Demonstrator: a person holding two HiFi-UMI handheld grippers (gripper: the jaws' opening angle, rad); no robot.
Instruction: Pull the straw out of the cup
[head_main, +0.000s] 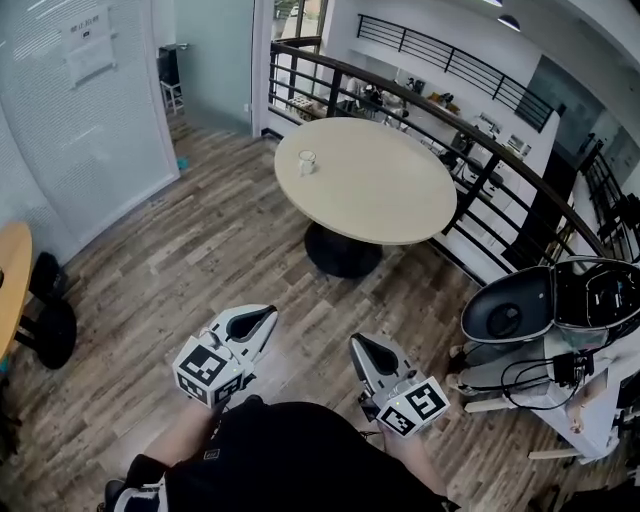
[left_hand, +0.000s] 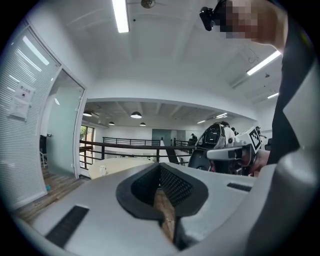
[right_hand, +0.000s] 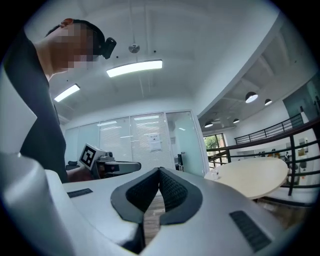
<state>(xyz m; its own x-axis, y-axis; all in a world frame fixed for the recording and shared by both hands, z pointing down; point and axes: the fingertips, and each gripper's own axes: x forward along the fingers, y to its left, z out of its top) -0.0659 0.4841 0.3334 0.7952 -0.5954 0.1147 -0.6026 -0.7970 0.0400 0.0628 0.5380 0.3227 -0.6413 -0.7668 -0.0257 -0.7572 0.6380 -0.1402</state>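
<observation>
A pale round surface (head_main: 380, 190) is seen on a wooden floor (head_main: 200, 260). The cup (head_main: 307, 162) is set on the surface near its left edge; a straw cannot be made out at this size. Both tools are held well apart from the surface, on its near side, close to the person's body. The left tool (head_main: 262, 322) is closed, its pads pressed together with nothing between them. The right tool (head_main: 362, 347) is likewise closed and empty. A dark railing (head_main: 480, 140) is seen just beyond the surface.
</observation>
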